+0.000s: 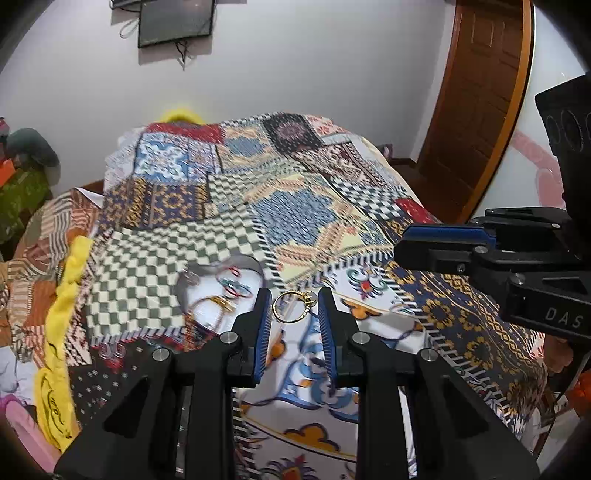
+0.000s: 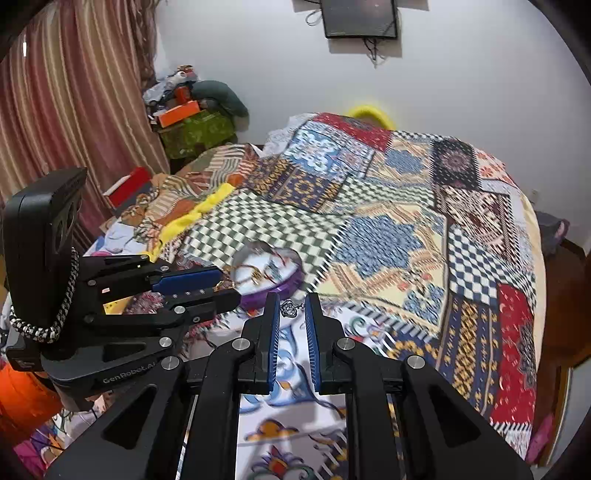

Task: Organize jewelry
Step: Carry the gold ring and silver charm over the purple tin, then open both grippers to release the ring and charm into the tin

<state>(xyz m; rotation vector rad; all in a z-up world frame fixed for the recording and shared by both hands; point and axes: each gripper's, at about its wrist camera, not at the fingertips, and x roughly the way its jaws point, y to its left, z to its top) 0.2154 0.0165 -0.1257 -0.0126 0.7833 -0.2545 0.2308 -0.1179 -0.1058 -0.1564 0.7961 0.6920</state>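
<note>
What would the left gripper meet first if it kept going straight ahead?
Probably the gold ring, which sits between the tips of the left gripper, seemingly held there; past it lies the patchwork bedspread. Depth is unclear.

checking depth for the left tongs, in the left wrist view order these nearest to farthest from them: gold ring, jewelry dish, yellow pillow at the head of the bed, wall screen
1. gold ring: right between the fingertips of the left tongs.
2. jewelry dish: just ahead, to the left, on the checkered patch.
3. yellow pillow: far end of the bed, left of centre.
4. wall screen: on the wall above, farthest.
</note>
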